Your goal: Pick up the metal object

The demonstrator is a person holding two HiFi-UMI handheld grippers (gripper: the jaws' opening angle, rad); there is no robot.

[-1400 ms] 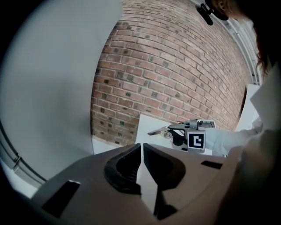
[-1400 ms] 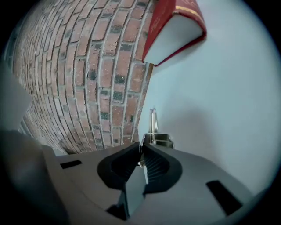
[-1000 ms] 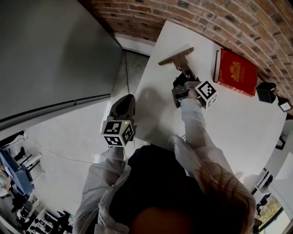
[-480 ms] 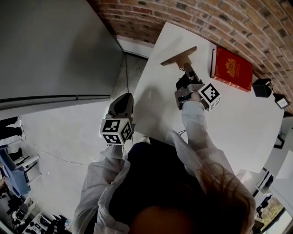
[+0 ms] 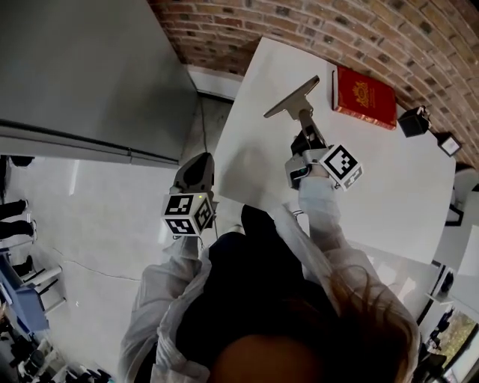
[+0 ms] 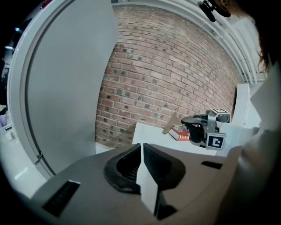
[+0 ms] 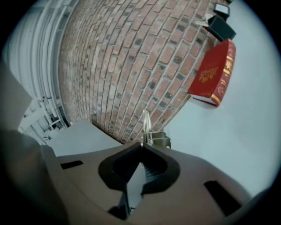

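The T-shaped silver metal object (image 5: 293, 96) has a dull, brushed sheen. The white worktop (image 5: 389, 172) looks smooth and matt. The red hardcover book (image 5: 364, 96) carries shiny gold print. The red-brown brick wall (image 5: 299, 22) is rough, and the right tool (image 7: 141, 147) is matt dark plastic.

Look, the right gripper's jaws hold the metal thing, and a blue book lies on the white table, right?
Not blue: the book is red, as the head view shows. The right gripper does hold the metal thing in its jaws, and the book lies on the white table.
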